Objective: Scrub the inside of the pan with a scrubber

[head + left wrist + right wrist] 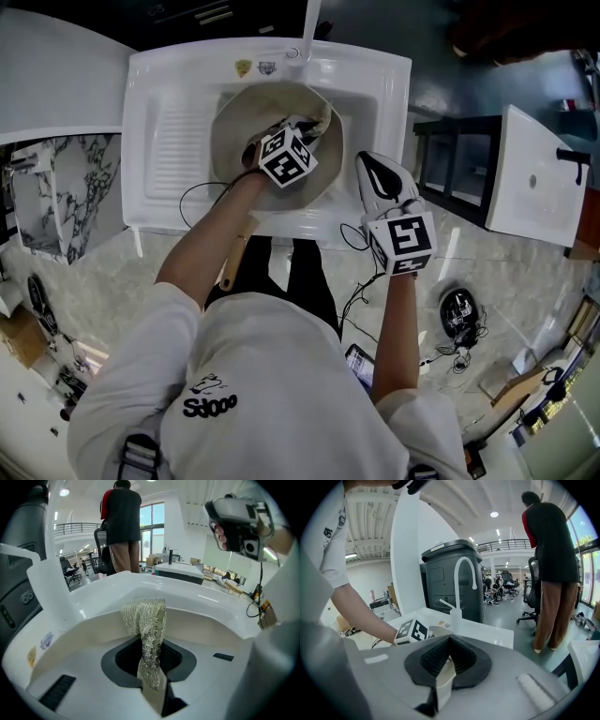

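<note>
Over the white sink, the left gripper reaches down inside the beige pan. Its jaws are clamped tight on a strip of glittery mesh scrubber, whose far end lies against the pan's inner wall near the rim. The right gripper, jaws pressed together on nothing, sits just beside the pan's right rim.

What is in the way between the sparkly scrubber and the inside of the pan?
Nothing that shows. The left gripper is shut on the scrubber, which is inside the pan already. The right gripper is off to the side, outside the pan.
</note>
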A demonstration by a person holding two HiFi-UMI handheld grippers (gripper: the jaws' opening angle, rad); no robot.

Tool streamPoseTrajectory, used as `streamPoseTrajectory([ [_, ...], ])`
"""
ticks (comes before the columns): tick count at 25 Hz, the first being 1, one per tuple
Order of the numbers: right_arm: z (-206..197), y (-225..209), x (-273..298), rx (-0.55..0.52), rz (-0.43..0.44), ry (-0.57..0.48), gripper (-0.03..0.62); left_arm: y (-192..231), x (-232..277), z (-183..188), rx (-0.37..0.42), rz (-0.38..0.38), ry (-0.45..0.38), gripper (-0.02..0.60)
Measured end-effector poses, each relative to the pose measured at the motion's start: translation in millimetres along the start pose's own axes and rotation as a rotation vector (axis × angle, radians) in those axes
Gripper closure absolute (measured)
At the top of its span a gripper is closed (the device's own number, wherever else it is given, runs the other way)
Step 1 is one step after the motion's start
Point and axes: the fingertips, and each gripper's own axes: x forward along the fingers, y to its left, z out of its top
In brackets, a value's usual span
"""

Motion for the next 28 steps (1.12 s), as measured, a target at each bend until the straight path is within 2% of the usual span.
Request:
streamPoseTrajectory([
  [16, 2, 12, -6, -0.012, 0.000, -0.016, 0.585, -82, -14, -16, 0.139, -0.462, 0.017, 0.509],
  [24, 2, 16, -9, -0.008, -0.001, -0.022, 0.585, -111, -39, -32, 0.167, -0.695, 0.063, 0.511],
  [28, 0, 16, -10, -0.006, -0.004, -0.021, 0.585, -117, -49, -39, 0.159, -0.781, 0.109, 0.512],
])
